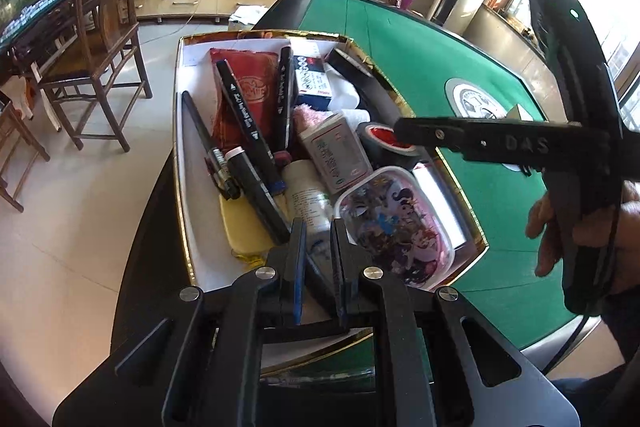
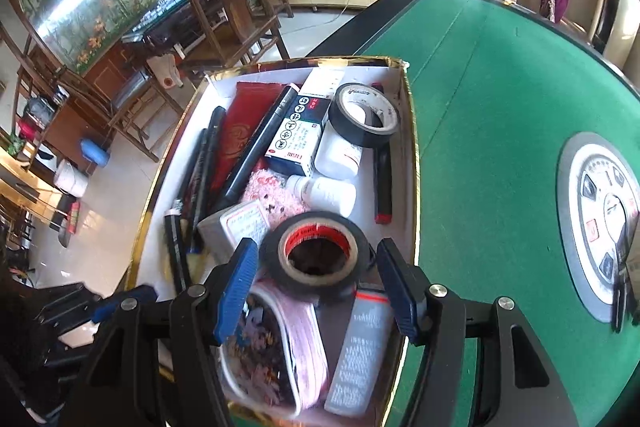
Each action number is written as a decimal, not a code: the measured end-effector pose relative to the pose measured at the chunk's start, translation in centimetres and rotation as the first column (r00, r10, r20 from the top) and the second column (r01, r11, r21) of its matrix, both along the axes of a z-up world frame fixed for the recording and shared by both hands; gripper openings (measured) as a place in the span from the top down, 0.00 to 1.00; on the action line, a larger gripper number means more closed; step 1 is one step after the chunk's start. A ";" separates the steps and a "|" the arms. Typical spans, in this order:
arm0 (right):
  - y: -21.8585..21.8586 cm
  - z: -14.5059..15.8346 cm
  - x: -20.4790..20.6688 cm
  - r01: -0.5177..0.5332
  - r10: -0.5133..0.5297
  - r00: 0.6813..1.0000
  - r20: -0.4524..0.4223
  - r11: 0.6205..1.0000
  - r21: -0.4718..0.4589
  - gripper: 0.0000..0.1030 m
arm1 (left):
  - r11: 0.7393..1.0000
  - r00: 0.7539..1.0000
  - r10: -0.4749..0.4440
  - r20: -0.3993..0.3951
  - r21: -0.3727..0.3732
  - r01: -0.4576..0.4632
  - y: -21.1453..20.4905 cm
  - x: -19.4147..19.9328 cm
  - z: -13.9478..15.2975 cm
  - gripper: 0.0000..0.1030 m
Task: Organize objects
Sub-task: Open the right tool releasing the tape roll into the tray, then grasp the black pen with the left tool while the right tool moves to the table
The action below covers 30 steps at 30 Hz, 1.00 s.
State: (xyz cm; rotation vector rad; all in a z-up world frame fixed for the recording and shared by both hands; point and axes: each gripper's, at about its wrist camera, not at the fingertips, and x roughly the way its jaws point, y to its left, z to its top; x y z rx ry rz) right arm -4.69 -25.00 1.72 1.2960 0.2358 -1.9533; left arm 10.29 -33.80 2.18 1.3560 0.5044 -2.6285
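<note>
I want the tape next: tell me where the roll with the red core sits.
In the right wrist view the red-cored tape roll lies in the box, at its near end between the right gripper's open fingers, just above the cartoon-printed case.

Black grippers [image 2: 320,283], blue-padded jaws

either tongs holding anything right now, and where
Nothing is held. The right tongs stand open around the red-core tape roll, pads apart from it; the left tongs are shut and empty.
</note>
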 end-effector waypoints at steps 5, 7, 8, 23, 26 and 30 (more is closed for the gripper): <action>5.0 0.4 0.6 0.065 -0.063 0.997 0.040 0.996 -0.058 0.40 | 0.998 0.998 -0.054 -0.013 0.011 0.054 2.4 -1.3 1.0 0.90; 7.4 0.4 0.5 0.107 -0.104 0.993 0.053 0.992 -0.069 0.40 | 0.996 0.996 -0.091 -0.018 0.013 0.091 3.9 -2.0 1.4 0.90; 9.2 0.5 0.5 0.145 -0.141 0.988 0.057 0.987 -0.072 0.40 | 0.994 0.993 -0.112 -0.018 0.016 0.113 4.9 -2.4 1.6 0.90; 34.1 -0.5 0.6 0.557 -0.551 0.829 0.095 0.829 -0.052 0.39 | 0.922 0.937 -0.344 0.058 0.211 0.326 23.0 -15.5 0.5 0.90; 37.6 -0.5 0.9 0.587 -0.581 0.808 0.093 0.808 -0.051 0.39 | 0.920 0.938 -0.332 0.102 0.252 0.299 25.8 -19.6 -0.6 0.90; 41.8 -0.6 1.4 0.604 -0.600 0.796 0.084 0.795 -0.047 0.39 | 0.944 0.950 -0.248 0.191 0.269 0.192 28.2 -24.4 -2.5 0.90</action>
